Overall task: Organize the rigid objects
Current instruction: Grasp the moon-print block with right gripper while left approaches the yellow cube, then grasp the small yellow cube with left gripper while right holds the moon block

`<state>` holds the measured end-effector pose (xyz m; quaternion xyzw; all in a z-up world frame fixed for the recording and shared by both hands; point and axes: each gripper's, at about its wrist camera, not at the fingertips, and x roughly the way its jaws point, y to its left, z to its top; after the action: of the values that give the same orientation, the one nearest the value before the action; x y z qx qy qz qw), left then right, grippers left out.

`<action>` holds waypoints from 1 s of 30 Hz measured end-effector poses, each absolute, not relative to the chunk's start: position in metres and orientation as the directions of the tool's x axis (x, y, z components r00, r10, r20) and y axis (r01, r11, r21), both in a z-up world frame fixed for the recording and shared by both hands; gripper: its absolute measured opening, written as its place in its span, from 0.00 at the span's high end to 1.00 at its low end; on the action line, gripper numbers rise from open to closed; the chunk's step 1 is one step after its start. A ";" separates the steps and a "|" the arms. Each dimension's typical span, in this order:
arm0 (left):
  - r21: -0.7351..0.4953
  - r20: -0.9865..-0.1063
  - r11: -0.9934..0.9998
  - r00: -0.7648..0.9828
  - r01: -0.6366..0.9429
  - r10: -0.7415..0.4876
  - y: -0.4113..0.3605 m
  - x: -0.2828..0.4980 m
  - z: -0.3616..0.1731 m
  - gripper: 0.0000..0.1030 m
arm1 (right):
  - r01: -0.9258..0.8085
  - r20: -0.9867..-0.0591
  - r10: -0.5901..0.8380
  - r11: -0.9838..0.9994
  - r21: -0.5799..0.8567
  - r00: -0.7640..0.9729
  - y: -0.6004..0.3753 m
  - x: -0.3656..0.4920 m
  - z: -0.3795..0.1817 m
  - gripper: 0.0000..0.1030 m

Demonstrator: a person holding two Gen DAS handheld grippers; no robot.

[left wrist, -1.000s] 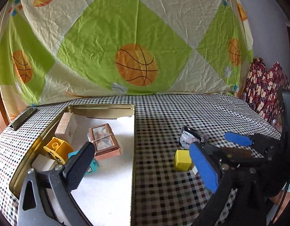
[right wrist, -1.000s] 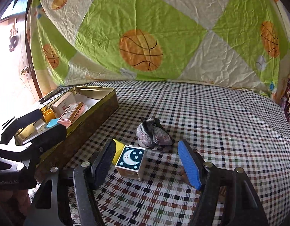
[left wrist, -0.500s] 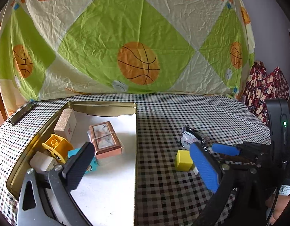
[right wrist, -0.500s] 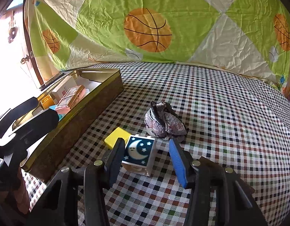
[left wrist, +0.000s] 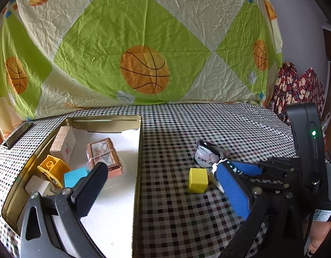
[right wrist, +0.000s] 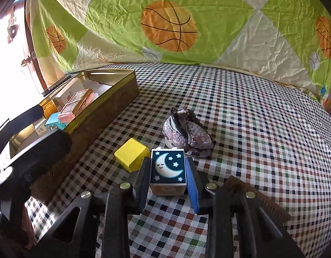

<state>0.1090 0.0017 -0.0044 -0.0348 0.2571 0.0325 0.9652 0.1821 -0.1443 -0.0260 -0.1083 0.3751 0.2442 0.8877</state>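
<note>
The counter (right wrist: 262, 111) had a soft checked cloth, and the gold metal tin (left wrist: 138, 150) on it already held several boxes and blocks. The right gripper (right wrist: 168, 169) had just been closing; its fingers now clamped the hard, glossy moon block (right wrist: 167, 166) beside the yellow cube (right wrist: 131, 157), so it seemed ready to lift. The left gripper (left wrist: 161, 187) hung released over the tin's edge.

Both tongs are black plastic frames with triangular cut-outs and silver screws at the pivots. Each pair, left tongs (left wrist: 161, 185) and right tongs (right wrist: 168, 169), carries one black ribbed pad and one blue. The right unit's black housing shows a green light and a white code label.
</note>
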 end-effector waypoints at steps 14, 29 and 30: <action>0.014 -0.603 1.000 0.798 0.024 -0.011 -0.034 0.148 -0.020 0.37 | -0.377 -0.653 0.288 0.926 0.004 0.701 -0.184 0.188 -0.013 0.67; 0.005 -0.740 0.996 0.670 0.092 -0.058 -0.048 0.178 -0.044 0.77 | -0.373 -0.652 0.295 0.928 0.020 0.699 -0.186 0.189 -0.013 0.67; 0.008 -0.736 0.996 0.675 0.094 -0.058 -0.048 0.177 -0.043 0.77 | -0.372 -0.651 0.295 0.928 0.021 0.700 -0.186 0.189 -0.013 0.67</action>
<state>0.1769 -0.0480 -0.0432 0.0228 0.4013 -0.0416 0.9147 0.1887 -0.1859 -0.0134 -0.0558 0.3425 0.1813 0.9201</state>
